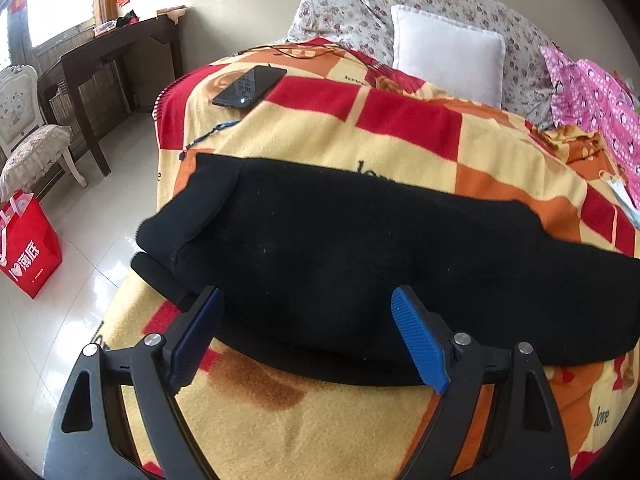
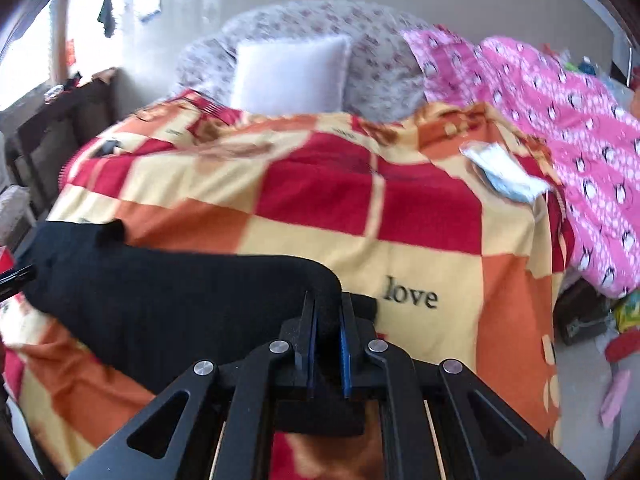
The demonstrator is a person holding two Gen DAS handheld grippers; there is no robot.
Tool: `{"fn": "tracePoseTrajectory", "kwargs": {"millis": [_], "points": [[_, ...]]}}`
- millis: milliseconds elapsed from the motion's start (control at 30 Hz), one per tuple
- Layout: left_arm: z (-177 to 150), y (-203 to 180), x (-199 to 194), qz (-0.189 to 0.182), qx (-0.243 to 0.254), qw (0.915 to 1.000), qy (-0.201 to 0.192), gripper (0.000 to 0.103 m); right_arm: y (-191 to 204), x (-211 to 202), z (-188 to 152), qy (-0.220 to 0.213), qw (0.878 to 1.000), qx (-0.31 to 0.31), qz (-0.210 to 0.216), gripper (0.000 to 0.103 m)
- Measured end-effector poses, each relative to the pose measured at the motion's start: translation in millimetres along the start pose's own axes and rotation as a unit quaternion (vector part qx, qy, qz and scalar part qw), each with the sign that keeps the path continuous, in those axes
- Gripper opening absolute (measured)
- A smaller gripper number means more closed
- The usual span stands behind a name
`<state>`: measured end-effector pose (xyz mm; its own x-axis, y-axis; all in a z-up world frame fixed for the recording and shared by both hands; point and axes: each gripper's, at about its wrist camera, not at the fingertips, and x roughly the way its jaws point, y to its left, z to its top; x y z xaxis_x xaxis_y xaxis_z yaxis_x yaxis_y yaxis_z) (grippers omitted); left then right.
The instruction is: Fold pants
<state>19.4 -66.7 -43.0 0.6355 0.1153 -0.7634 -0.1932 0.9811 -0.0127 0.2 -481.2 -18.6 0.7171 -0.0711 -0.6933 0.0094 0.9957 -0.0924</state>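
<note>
Pants (image 1: 340, 240): black, lying lengthwise across the checked blanket (image 1: 400, 136) on the bed, one end overhanging the blanket edge toward the floor side. Your L gripper (image 1: 308, 332) is released, fingers spread wide w/ nothing between them, hovering at the near edge of the pants. Your R gripper (image 2: 328, 332) is clenched on a fold of pants at the other end; cloth is bunched between the pads. Phone (image 1: 250, 86) lies on the blanket, well apart from the pants. White pillow (image 1: 448, 54) at the head end. R view is blurred.
</note>
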Motion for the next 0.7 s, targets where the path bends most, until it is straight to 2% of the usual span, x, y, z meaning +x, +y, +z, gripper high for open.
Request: {"fn": "tracePoseTrajectory", "kwargs": {"millis": [167,467,567,667,700], "points": [[-1,-5,7,0.006,0.007,0.9999,0.005,0.086,-7,47,-13,0.047,0.999,0.012,0.001,0.008],[0,-5,3,0.004,0.007,1.0000,0.002,0.086,-11,40,-6,0.026,0.999,0.021,0.000,0.008],[-2,-6,6,0.007,0.012,0.9999,0.007,0.086,-10,49,-8,0.034,0.999,0.021,-0.005,0.008],[-2,-6,6,0.007,0.012,0.9999,0.007,0.086,-6,55,-12,0.033,0.999,0.015,-0.013,0.013],[-2,-6,6,0.006,0.012,0.9999,0.007,0.086,-7,54,-12,0.034,0.999,0.020,-0.012,0.021]]}}
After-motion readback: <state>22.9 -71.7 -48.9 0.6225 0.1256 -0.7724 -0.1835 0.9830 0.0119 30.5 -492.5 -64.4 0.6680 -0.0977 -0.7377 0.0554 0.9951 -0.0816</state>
